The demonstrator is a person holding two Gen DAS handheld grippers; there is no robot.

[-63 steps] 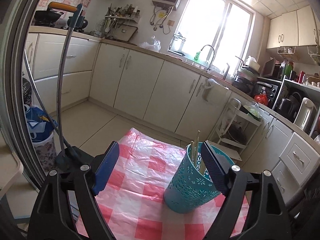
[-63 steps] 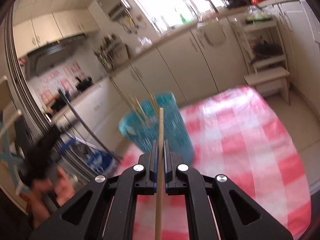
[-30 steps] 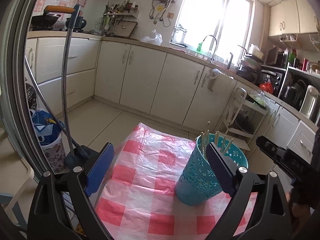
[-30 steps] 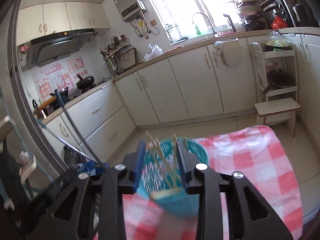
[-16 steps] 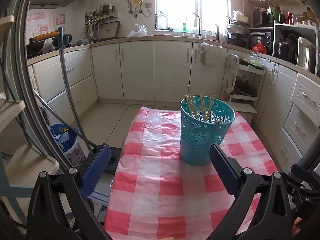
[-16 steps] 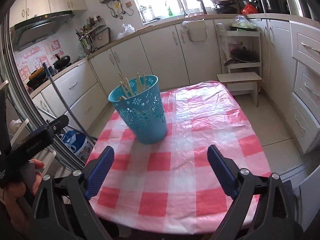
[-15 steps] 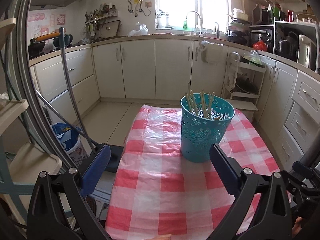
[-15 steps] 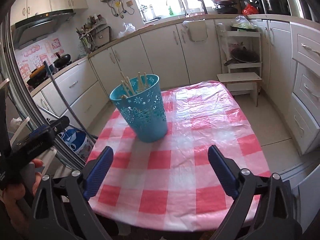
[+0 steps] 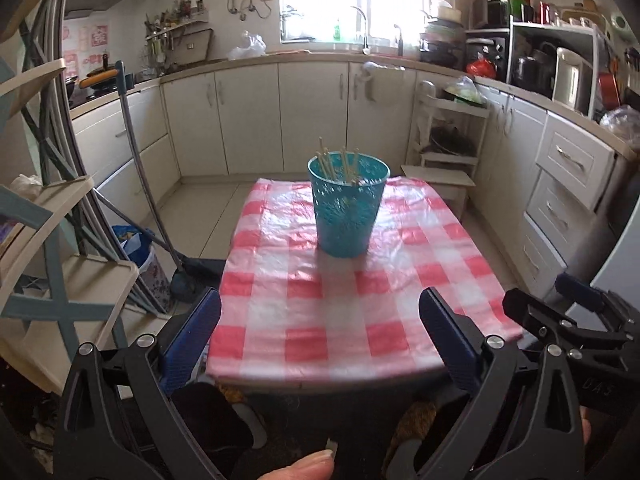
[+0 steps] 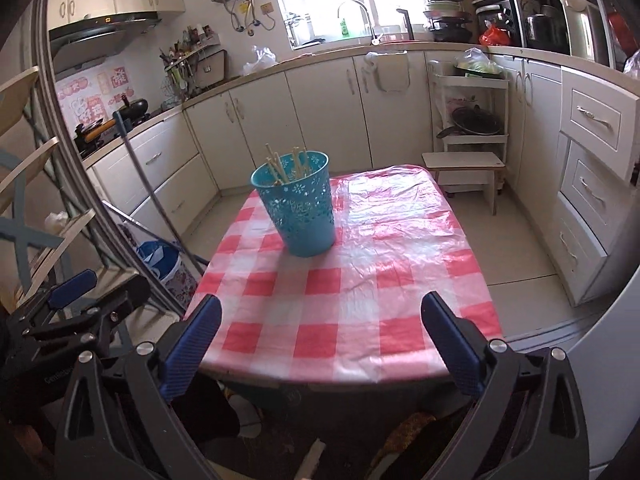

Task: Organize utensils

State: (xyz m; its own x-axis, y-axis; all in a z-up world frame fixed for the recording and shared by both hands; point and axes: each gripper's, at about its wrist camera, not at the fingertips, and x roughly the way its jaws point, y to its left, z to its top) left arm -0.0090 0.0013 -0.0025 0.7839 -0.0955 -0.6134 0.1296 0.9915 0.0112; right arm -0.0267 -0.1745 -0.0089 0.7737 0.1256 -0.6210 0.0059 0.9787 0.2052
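A teal perforated holder [image 9: 347,208] stands upright on a table with a red-and-white checked cloth [image 9: 344,312]. Several wooden chopsticks [image 9: 325,163] stick up out of it. The holder [image 10: 299,208] and chopsticks [image 10: 276,168] also show in the right wrist view. My left gripper [image 9: 320,340] is open and empty, held back off the table's near edge. My right gripper [image 10: 320,340] is open and empty, also back off the near edge. The right gripper shows at the lower right of the left view [image 9: 576,320], the left gripper at the lower left of the right view [image 10: 76,312].
Cream kitchen cabinets [image 9: 312,112] ring the room. A mop [image 9: 136,152] and a blue bin [image 9: 136,244] stand left of the table. A shelf rack [image 9: 44,208] is at far left. A white cart [image 9: 448,128] and a low step stool [image 10: 464,168] stand beyond the table's right side.
My right gripper let go of a chopstick into the holder and opened. Both grippers then drew back from the holder to beyond the table's near edge.
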